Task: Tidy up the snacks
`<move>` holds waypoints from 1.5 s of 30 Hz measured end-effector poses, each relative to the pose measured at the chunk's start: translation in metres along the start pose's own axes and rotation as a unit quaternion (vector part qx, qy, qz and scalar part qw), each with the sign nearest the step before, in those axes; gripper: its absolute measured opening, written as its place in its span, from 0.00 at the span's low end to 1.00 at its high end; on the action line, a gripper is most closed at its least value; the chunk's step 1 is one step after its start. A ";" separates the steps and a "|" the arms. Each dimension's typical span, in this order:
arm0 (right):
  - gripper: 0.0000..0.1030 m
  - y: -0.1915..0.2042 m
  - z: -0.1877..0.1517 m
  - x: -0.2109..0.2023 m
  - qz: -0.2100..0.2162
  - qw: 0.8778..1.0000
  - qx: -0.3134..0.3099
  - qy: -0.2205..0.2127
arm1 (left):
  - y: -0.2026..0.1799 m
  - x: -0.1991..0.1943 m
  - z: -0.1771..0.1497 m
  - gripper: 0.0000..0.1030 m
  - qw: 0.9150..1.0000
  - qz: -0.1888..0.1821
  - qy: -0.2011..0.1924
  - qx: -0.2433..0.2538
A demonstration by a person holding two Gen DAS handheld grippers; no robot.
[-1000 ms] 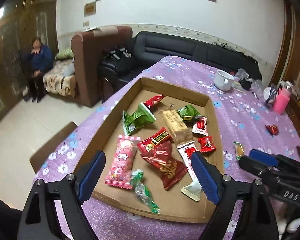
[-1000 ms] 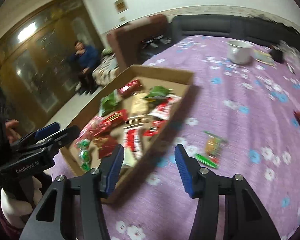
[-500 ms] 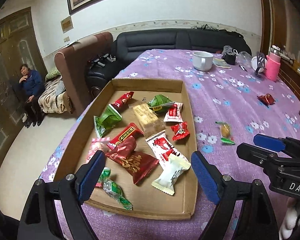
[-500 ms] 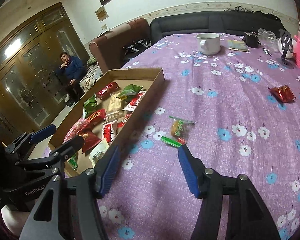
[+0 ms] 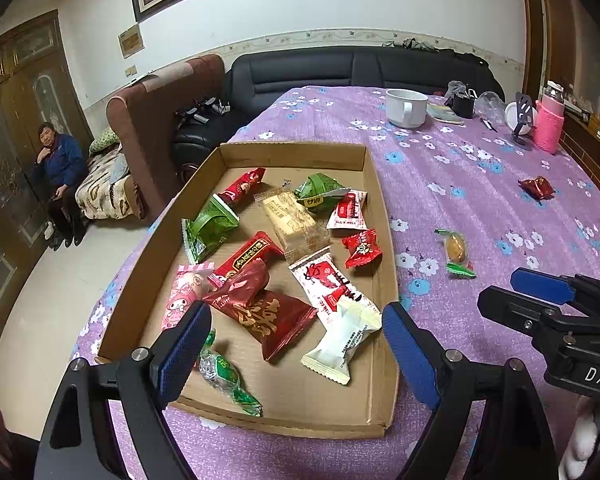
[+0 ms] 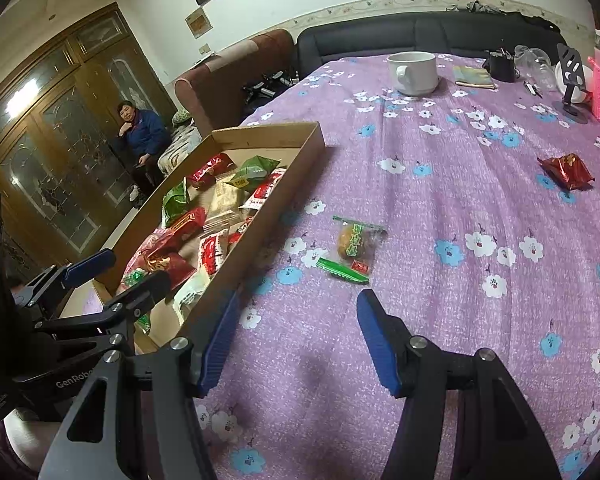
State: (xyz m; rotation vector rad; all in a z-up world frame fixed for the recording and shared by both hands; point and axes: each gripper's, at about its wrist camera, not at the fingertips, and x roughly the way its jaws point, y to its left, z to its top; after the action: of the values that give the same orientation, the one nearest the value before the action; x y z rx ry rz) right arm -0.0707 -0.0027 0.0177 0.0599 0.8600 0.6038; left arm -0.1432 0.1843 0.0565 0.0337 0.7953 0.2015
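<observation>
Both claws gape empty, the right claw (image 6: 296, 338) just short of a clear-wrapped pastry snack (image 6: 353, 245) lying on the purple tabletop (image 6: 440, 208) beside the cardboard tray (image 6: 268, 216): light, crinkly, likely crushable, best pinched across its middle; the left claw (image 5: 296, 346) hovers over the tray.

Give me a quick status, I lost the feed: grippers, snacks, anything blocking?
Left gripper open over cardboard tray. Right gripper open, empty, short of clear-wrapped snack on tablecloth. Red snack also outside tray. Path clear.
</observation>
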 end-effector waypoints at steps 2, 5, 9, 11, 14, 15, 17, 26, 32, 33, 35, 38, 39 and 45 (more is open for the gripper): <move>0.58 0.000 0.000 0.000 0.000 1.000 0.000 0.001 | 0.000 0.000 0.000 0.87 1.000 0.001 0.001 0.000; 0.58 0.000 0.000 0.001 0.000 1.000 0.000 0.002 | 0.000 0.002 -0.001 0.87 1.000 0.003 0.002 0.001; 0.58 -0.001 -0.001 0.003 0.001 1.000 0.000 0.005 | -0.001 0.004 -0.001 0.87 1.000 0.004 0.004 0.001; 0.58 -0.001 -0.001 0.003 0.001 1.000 0.000 0.006 | -0.001 0.005 -0.001 0.87 1.000 0.004 0.006 0.001; 0.58 -0.001 -0.002 0.003 0.001 1.000 0.000 0.006 | -0.001 0.005 -0.002 0.87 1.000 0.004 0.007 0.002; 0.58 -0.001 -0.002 0.003 0.001 1.000 0.000 0.006 | -0.001 0.006 -0.002 0.87 1.000 0.005 0.007 0.002; 0.58 -0.001 -0.002 0.003 0.001 1.000 0.001 0.006 | -0.002 0.005 -0.002 0.87 1.000 0.005 0.007 0.003; 0.59 -0.008 -0.004 0.003 0.001 1.000 0.009 0.008 | -0.004 0.008 -0.003 0.87 1.000 0.008 0.012 0.005; 0.59 -0.015 -0.004 -0.001 0.002 1.000 0.016 0.005 | -0.009 0.008 -0.003 0.87 1.000 0.009 0.015 0.011; 0.59 -0.016 -0.004 -0.001 0.002 1.000 0.017 0.005 | -0.009 0.008 -0.003 0.87 1.000 0.009 0.014 0.011; 0.59 -0.020 -0.004 -0.004 0.002 1.000 0.018 0.003 | -0.010 0.006 -0.001 0.87 1.000 0.008 0.011 0.011; 0.59 -0.035 -0.004 -0.015 -0.010 1.000 0.023 -0.007 | -0.009 -0.003 0.008 0.87 1.000 -0.007 -0.002 0.008; 0.59 -0.041 -0.004 -0.018 -0.017 0.999 0.027 -0.009 | -0.009 -0.009 0.012 0.87 1.000 -0.017 -0.012 0.007; 0.58 -0.102 -0.003 -0.045 -0.076 0.994 0.079 -0.025 | -0.034 -0.014 0.026 0.88 0.993 -0.111 -0.015 0.021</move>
State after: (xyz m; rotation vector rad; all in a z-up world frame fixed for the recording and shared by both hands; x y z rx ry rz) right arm -0.0468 -0.1117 0.0178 0.1506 0.8548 0.3898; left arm -0.1285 0.1494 0.0815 -0.0126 0.7663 -0.0266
